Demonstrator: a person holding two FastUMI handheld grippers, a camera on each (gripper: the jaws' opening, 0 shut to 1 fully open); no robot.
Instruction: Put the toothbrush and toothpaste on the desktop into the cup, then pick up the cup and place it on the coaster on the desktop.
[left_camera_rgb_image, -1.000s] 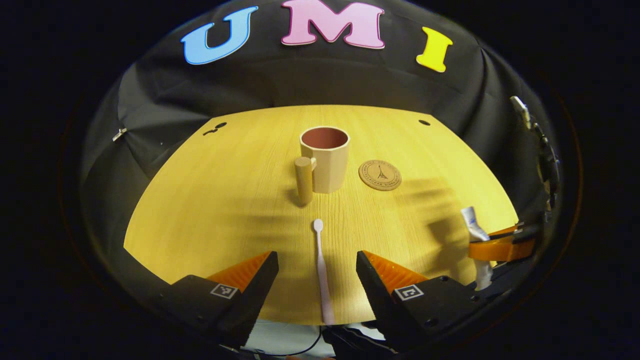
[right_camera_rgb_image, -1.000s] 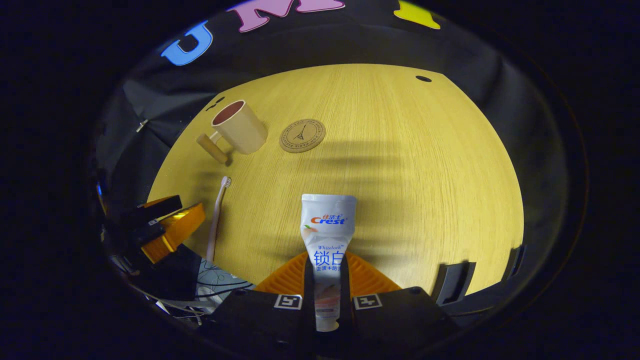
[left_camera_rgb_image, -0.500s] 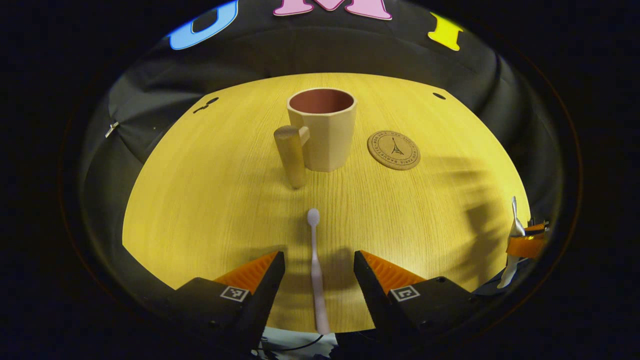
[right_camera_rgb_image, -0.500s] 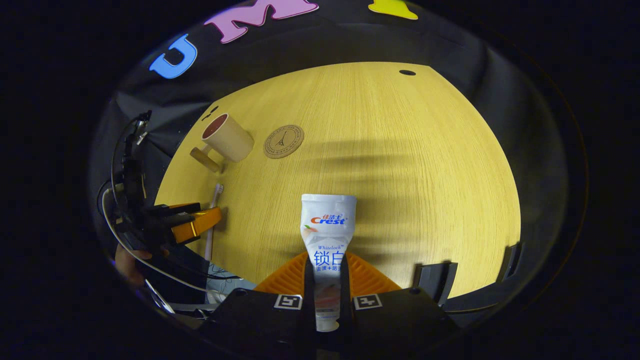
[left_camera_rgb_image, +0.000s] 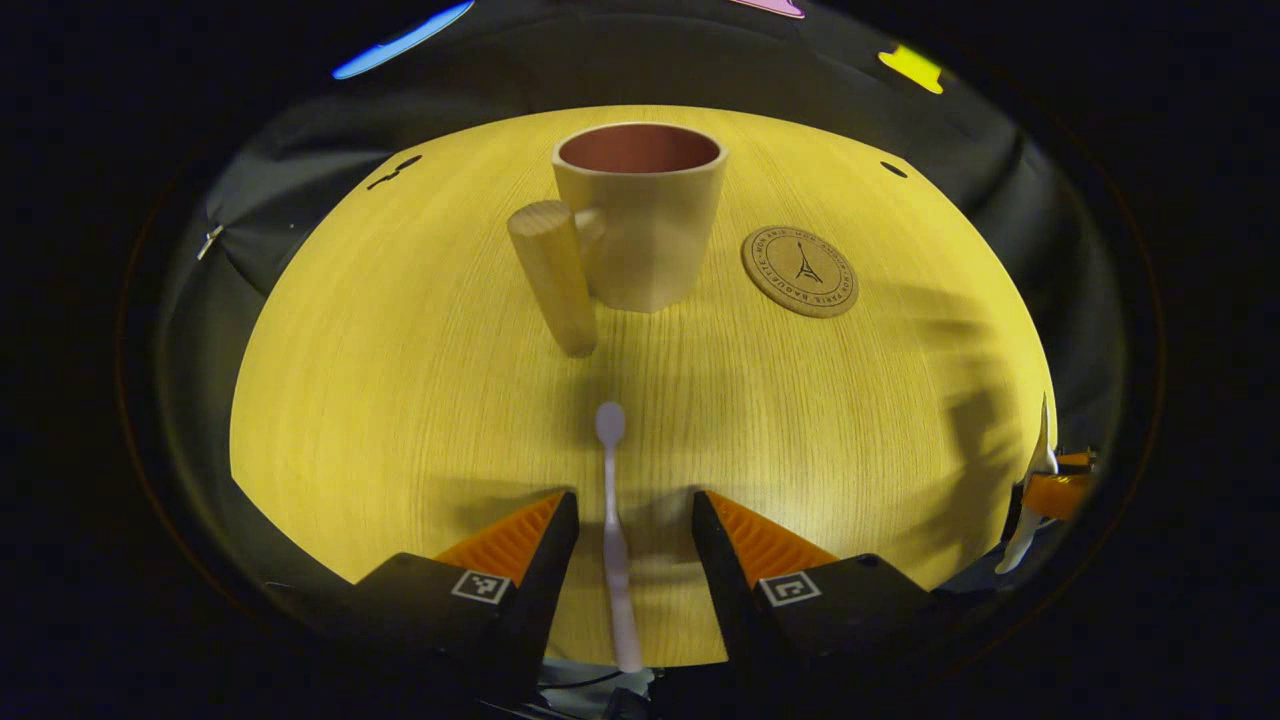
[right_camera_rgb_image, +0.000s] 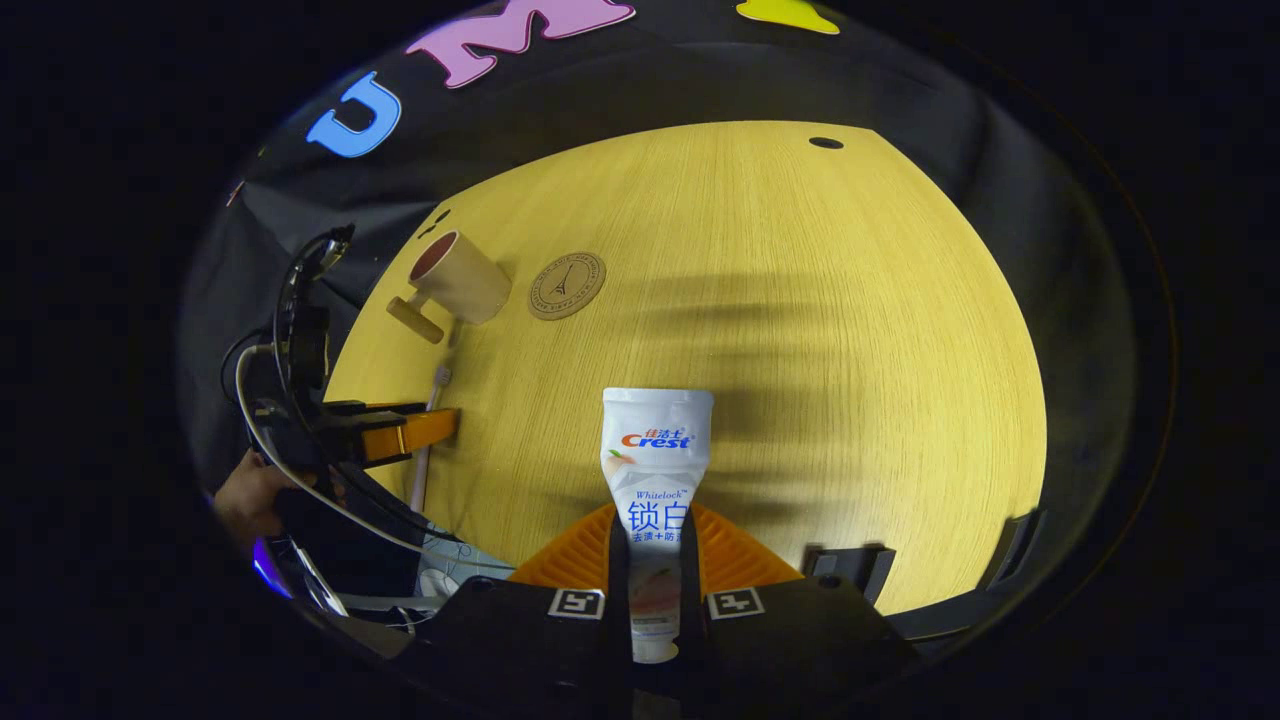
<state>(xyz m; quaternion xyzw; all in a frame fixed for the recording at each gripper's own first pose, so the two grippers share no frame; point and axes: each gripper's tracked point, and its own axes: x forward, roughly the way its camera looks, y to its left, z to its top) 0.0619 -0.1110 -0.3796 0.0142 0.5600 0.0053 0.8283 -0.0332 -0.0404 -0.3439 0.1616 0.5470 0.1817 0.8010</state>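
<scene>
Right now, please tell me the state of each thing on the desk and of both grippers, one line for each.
toothbrush: lying flat on the desktop, between the left fingers, not gripped.
toothpaste: clamped in the right gripper.
cup: upright, empty, on the desktop beside the coaster.
coaster: flat, bare.
left gripper: open.
right gripper: shut on the toothpaste.

- A staged recording booth, not a lived-in room: black cloth wall (right_camera_rgb_image: 700, 90) hangs close behind a round wooden desktop (right_camera_rgb_image: 800, 330).
- Bathroom props sit on it: cup (left_camera_rgb_image: 640, 215), coaster (left_camera_rgb_image: 800, 271), toothbrush (left_camera_rgb_image: 612, 520).
- Loose cables (right_camera_rgb_image: 300, 470) trail at the near left, possibly recording gear.
</scene>
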